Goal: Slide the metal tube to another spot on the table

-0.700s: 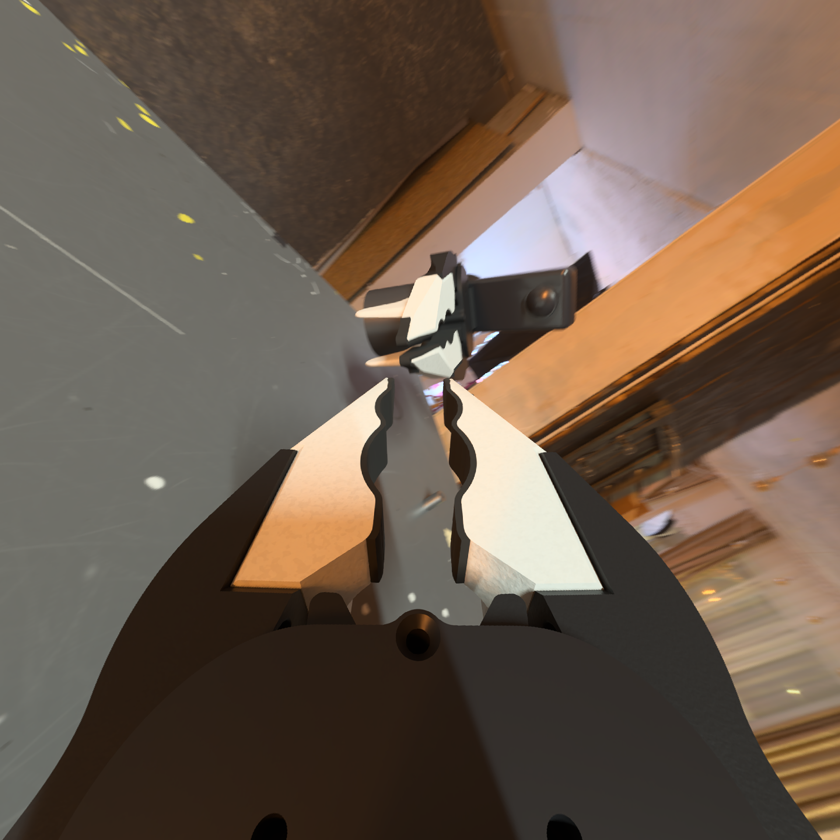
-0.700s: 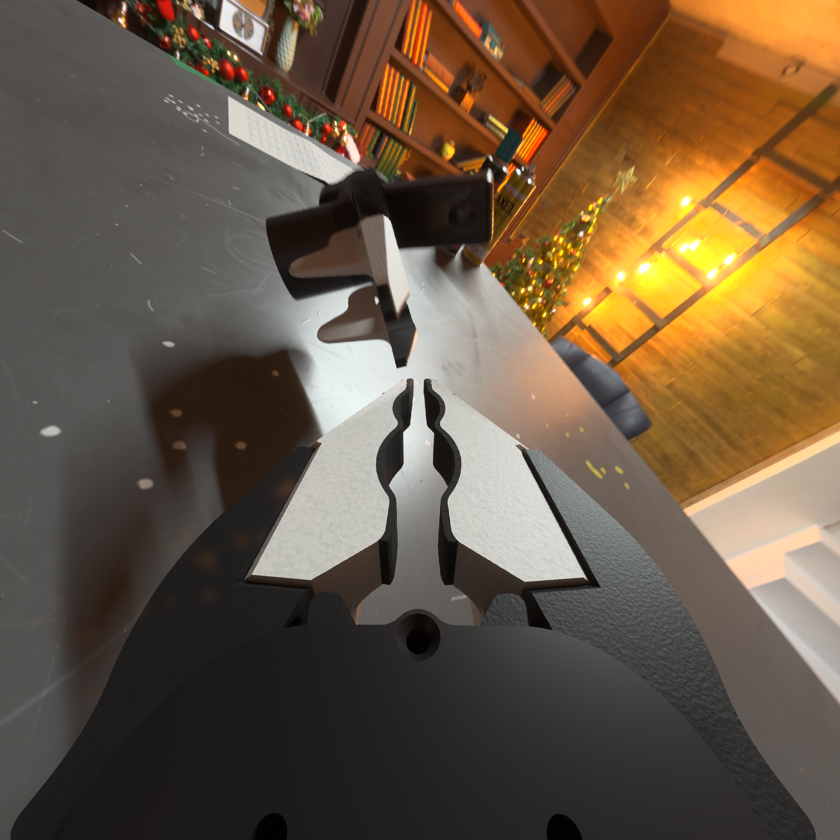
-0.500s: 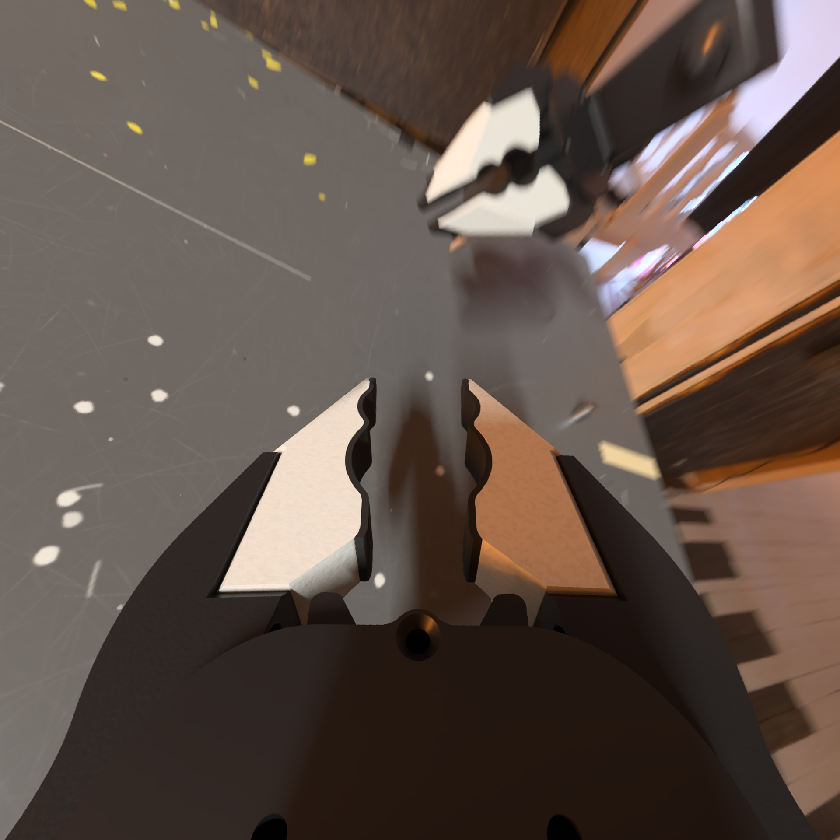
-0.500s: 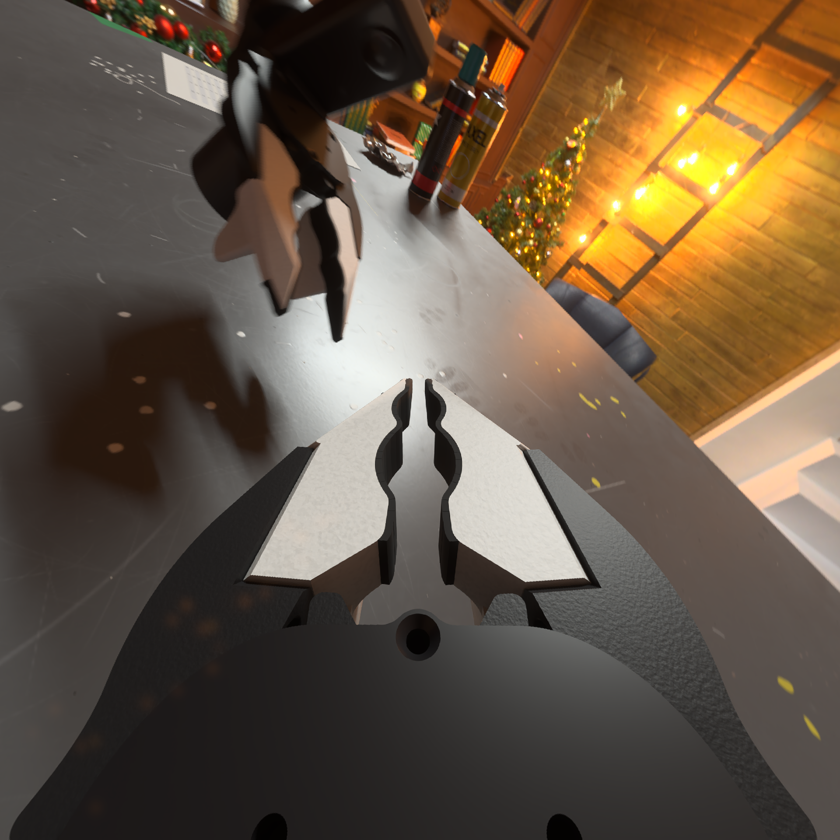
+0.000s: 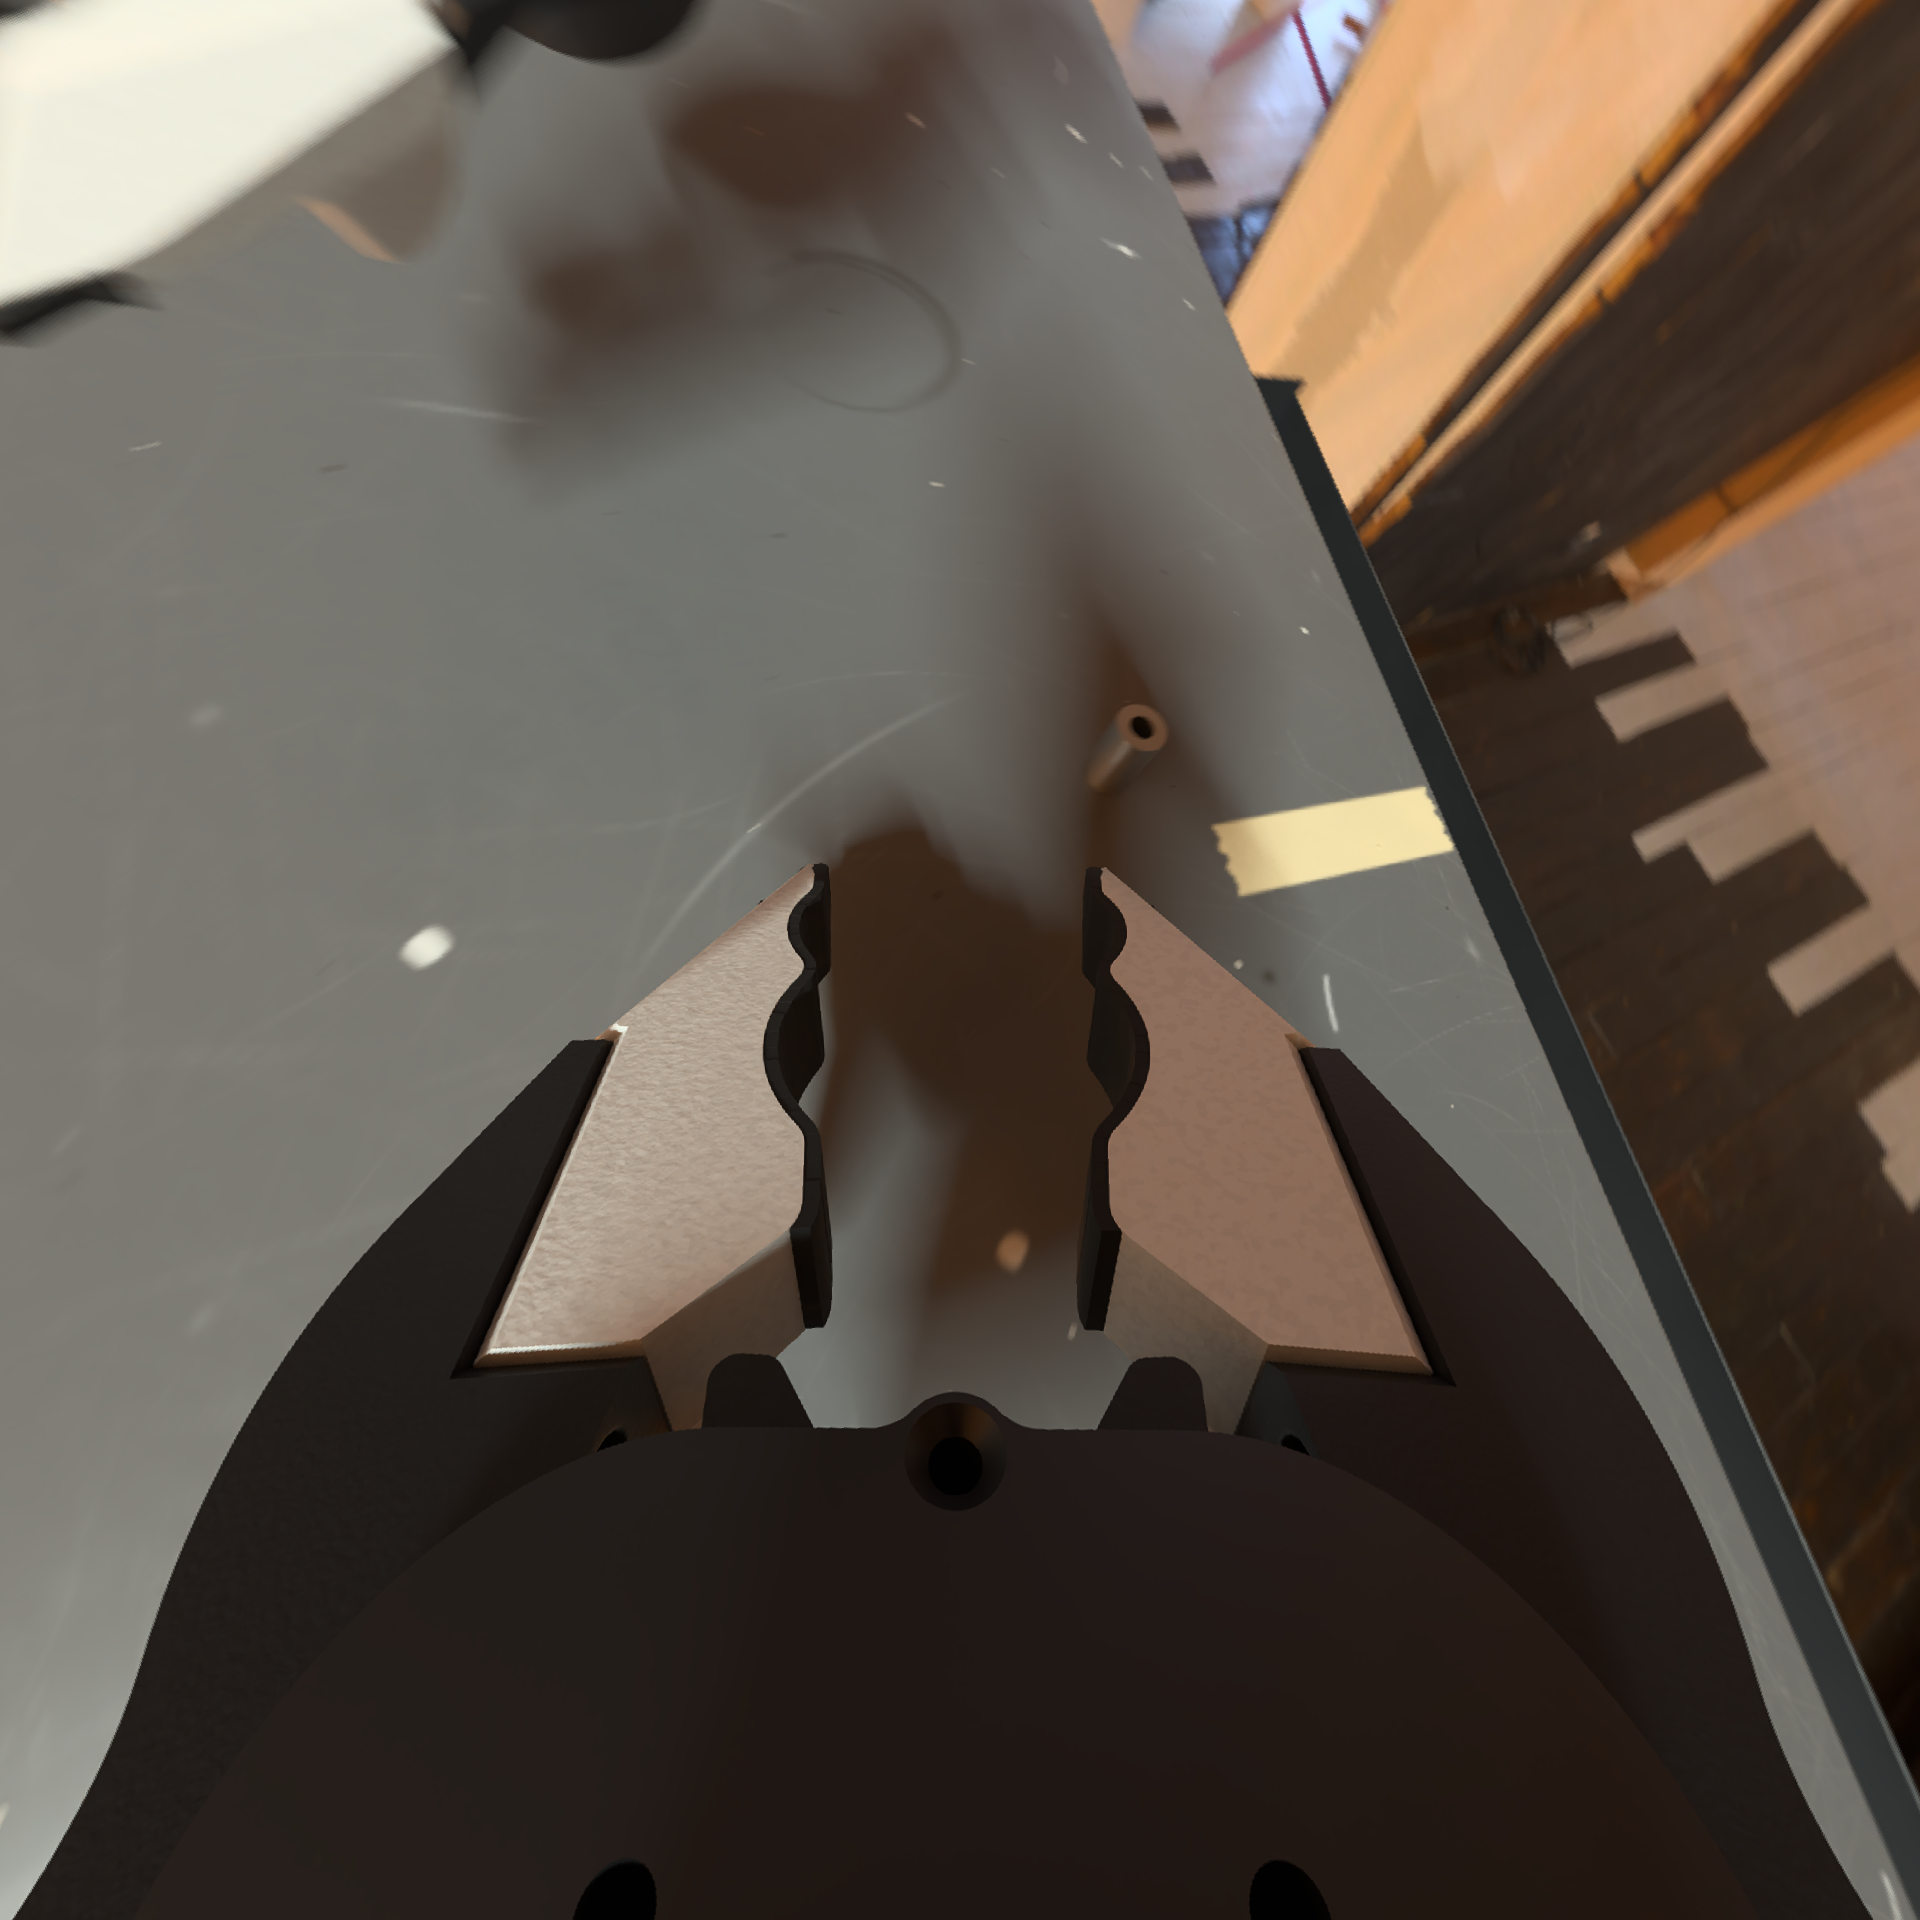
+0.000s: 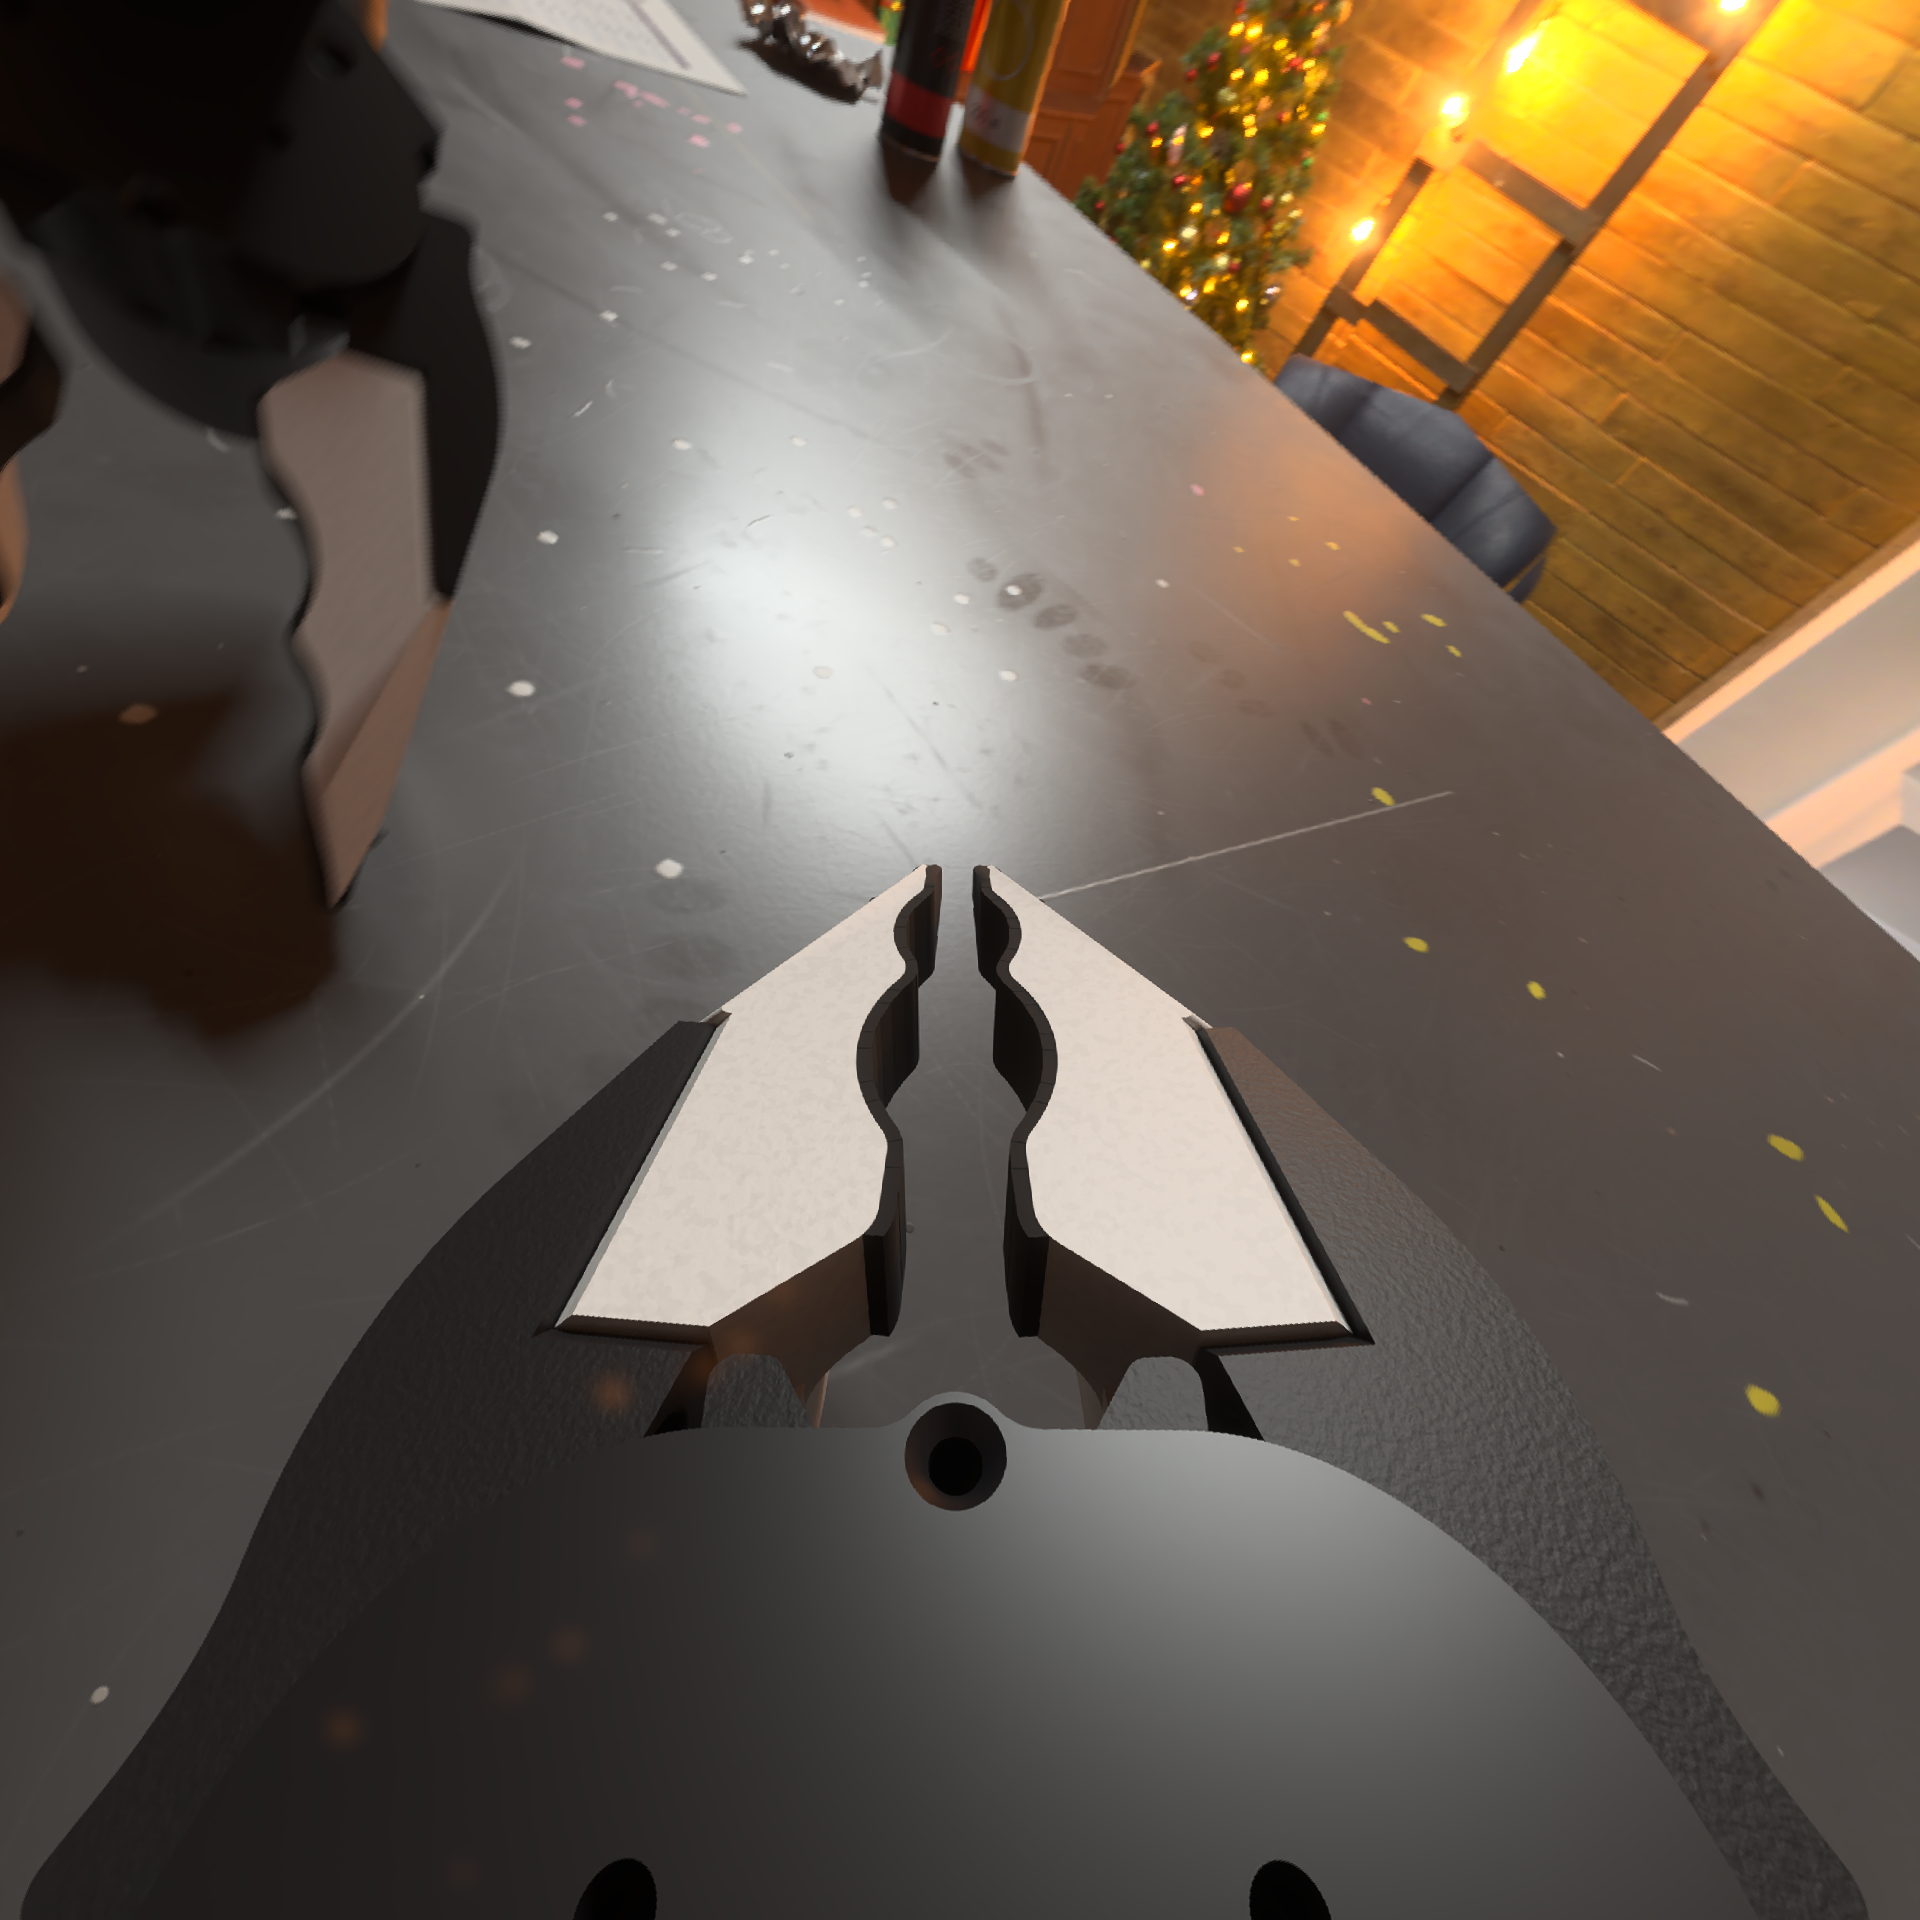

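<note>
A short silvery metal tube (image 5: 1125,746) lies on the grey table (image 5: 416,623), a little ahead and to the right of my left gripper (image 5: 956,873). The left gripper is open and empty, angled down over the table. My right gripper (image 6: 956,878) is shut and empty, low over the table (image 6: 1247,1039). The left gripper also shows at the left edge of the right wrist view (image 6: 353,623), close by. The tube does not show in the right wrist view.
A strip of pale tape (image 5: 1335,836) lies by the table's right edge (image 5: 1455,831), just past the tube. Two spray cans (image 6: 966,83), a paper sheet (image 6: 613,31) and a crumpled wrapper (image 6: 810,52) stand at the far end.
My left gripper has opened wider and tipped down toward the table; the tube has come into view. The right gripper has stayed shut, and the left gripper slid to the left of its view.
</note>
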Controlling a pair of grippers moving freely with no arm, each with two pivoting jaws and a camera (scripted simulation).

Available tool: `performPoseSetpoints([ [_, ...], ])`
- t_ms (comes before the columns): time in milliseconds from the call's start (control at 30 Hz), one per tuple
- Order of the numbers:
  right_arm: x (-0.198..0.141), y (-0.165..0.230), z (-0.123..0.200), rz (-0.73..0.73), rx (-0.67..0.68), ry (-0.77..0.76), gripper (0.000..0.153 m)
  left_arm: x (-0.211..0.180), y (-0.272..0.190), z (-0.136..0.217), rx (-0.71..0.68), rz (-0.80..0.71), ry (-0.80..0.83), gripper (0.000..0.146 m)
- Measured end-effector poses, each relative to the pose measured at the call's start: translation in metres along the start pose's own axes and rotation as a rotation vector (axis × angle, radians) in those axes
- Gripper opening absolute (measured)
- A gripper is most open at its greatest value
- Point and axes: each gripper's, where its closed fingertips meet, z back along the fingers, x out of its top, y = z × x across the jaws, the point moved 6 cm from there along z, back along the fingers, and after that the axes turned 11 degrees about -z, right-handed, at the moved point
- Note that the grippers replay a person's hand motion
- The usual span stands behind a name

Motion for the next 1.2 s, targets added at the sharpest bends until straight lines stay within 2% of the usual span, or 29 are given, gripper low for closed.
performPoseSetpoints([
  [167, 0.006, -0.01, 0.009, -0.04, -0.062, -0.048, 0.006, 0.015, -0.012, -0.034, -0.077, -0.107, 0.049, 0.049],
  [433, 0.001, -0.013, 0.012, -0.039, -0.087, -0.065, 0.006, 0.026, -0.019, -0.047, -0.196, -0.179, 0.048, 0.047],
  [667, 0.001, -0.011, 0.012, -0.022, -0.088, -0.073, 0.006, 0.025, -0.027, -0.052, -0.264, -0.29, 0.134, 0.02],
  [733, 0.001, -0.011, 0.012, -0.017, -0.09, -0.073, 0.006, 0.026, -0.027, -0.054, -0.243, -0.308, 0.144, 0.012],
  [800, 0.001, -0.011, 0.013, -0.013, -0.093, -0.075, 0.006, 0.026, -0.023, -0.054, -0.215, -0.312, 0.143, 0.012],
  [933, 0.002, -0.007, 0.015, 0.001, -0.087, -0.073, 0.006, 0.016, -0.005, -0.039, -0.066, -0.255, 0.114, 0.012],
  [1100, -0.001, 0.012, 0.015, 0.034, 0.093, 0.032, 0.006, -0.003, 0.008, -0.011, 0.07, -0.189, 0.13, 0.012],
  [1200, -0.005, 0.02, 0.011, 0.077, 0.118, 0.089, 0.006, -0.012, 0.009, 0.0, 0.103, -0.164, 0.131, 0.012],
])
